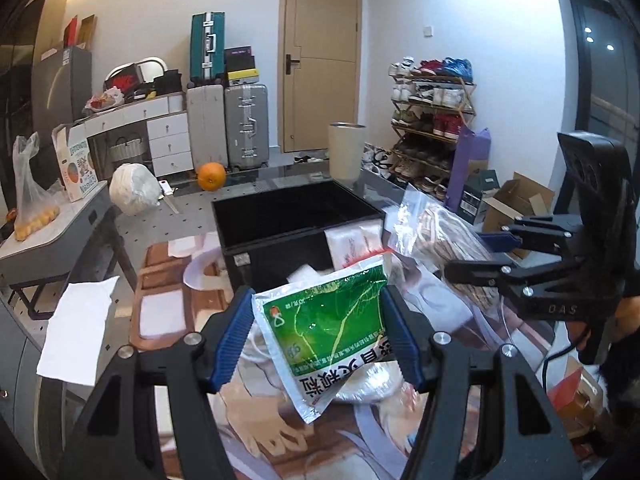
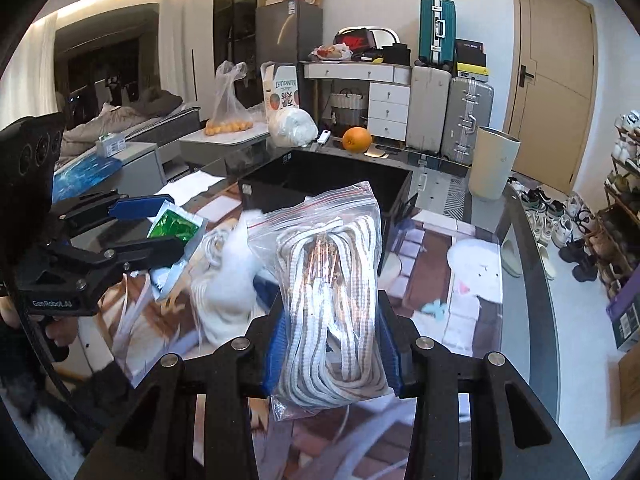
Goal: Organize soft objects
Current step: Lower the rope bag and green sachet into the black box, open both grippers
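My left gripper [image 1: 316,336] is shut on a green foil packet [image 1: 332,332] and holds it above the table, just short of the open black box [image 1: 296,220]. My right gripper [image 2: 332,344] is shut on a clear zip bag of striped rope [image 2: 332,292], held up near the box's front right corner [image 2: 320,184]. In the left wrist view the right gripper [image 1: 492,256] and its bag [image 1: 432,228] are at the right. In the right wrist view the left gripper [image 2: 156,224] with the green packet [image 2: 176,224] is at the left. White soft items [image 2: 232,280] lie on the table below.
An orange [image 1: 211,176], a white wrapped bundle [image 1: 134,188] and a cream cylinder bin [image 1: 346,150] stand behind the box. A white paper sheet [image 1: 80,336] lies at the left. A side table [image 1: 52,236] holds a bag of small oranges. A shoe rack [image 1: 432,128] stands at the right.
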Available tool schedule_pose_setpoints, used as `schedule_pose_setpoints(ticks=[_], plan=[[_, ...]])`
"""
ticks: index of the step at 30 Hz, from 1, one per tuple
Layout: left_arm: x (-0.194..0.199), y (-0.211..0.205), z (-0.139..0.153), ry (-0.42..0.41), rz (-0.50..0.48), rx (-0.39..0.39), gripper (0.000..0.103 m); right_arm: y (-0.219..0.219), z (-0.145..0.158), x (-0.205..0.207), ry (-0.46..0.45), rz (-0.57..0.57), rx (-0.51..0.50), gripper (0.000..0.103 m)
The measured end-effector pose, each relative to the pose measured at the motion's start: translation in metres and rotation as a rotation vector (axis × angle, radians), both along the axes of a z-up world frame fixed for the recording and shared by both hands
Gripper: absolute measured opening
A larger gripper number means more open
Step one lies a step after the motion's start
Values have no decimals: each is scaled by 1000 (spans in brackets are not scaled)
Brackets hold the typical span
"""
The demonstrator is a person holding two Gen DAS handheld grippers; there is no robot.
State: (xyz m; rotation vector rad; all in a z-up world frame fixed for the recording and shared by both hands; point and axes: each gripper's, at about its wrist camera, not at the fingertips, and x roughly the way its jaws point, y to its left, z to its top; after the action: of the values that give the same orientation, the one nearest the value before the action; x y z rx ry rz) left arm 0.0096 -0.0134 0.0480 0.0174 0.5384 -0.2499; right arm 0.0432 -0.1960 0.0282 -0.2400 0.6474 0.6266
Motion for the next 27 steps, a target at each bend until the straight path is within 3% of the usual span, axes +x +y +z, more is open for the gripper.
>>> schedule_pose_setpoints(ticks=[15,27], plan=[[94,15,18,-3,31,-20,64,27,36,82,-8,-61,36,40],[143,23,8,34,30,-2,64,48,37,142,-9,-25,-7,40]])
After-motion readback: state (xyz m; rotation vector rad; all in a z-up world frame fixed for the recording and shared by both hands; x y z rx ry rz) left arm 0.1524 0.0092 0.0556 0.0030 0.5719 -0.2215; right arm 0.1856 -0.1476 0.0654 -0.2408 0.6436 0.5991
